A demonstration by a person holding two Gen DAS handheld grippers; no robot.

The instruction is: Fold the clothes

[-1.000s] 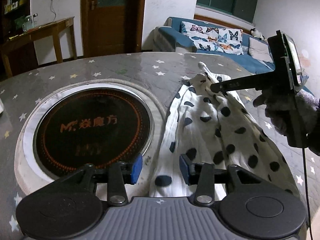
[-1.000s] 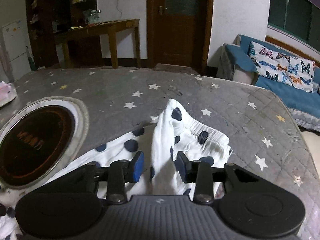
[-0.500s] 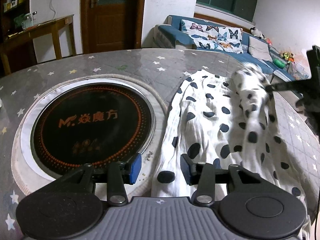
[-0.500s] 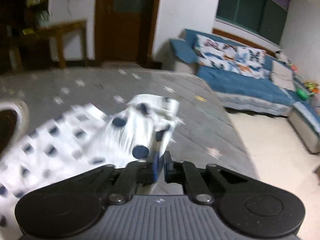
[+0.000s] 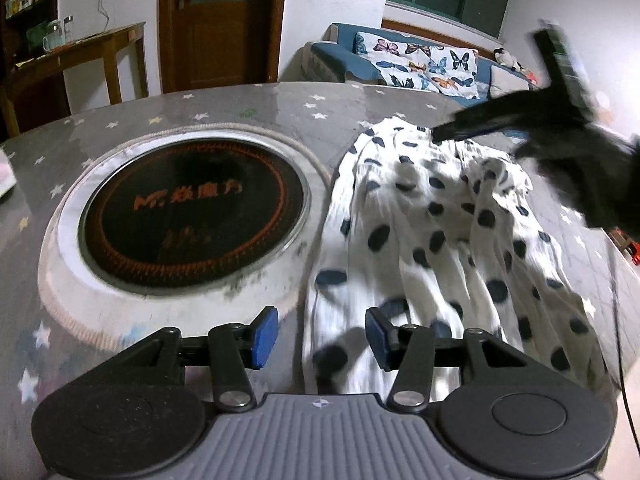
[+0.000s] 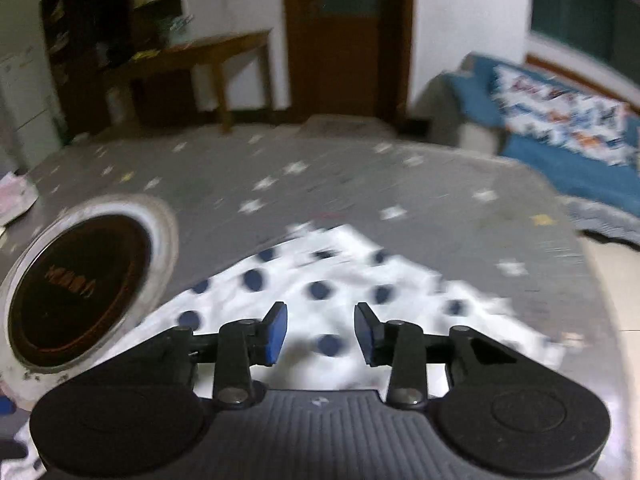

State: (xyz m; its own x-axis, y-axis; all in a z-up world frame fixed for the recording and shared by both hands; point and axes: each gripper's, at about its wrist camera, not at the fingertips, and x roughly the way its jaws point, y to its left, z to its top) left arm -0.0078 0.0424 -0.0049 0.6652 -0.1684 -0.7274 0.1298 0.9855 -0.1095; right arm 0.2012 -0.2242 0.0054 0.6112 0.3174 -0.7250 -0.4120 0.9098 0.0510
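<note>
Grey star-printed cloth is covering the table (image 5: 240, 104), and a round black cooktop (image 5: 192, 212) is being shown sunk into its left part; a sofa (image 5: 424, 64) and a side table (image 5: 80, 52) are being seen far behind in the room.

One garment (image 5: 432, 232), white with dark dots, is being shown spread lengthwise on the right part of the table, just right of the cooktop's rim, with its near end at the left gripper (image 5: 318, 334) and its far end towards the sofa. Loose ridges and creases are being seen along it, so it is being judged as thin, light and soft: it is likely to sag and bunch when lifted, and little force should be needed. Edges and corners are being judged the best places for a hold, since a pinch in the middle would only gather a lump.

The left gripper is being held with its pads spread apart and nothing between them, the garment's near edge lying under the gap. The right gripper (image 6: 320, 332) is likewise being held wide, empty, above the garment's far part; in the left view it is being seen blurred at the far right.

Counted: one garment, two grippers, one cooktop. Whether any fold is already lying in the garment cannot be told, as the creases are irregular and both views are blurred.
</note>
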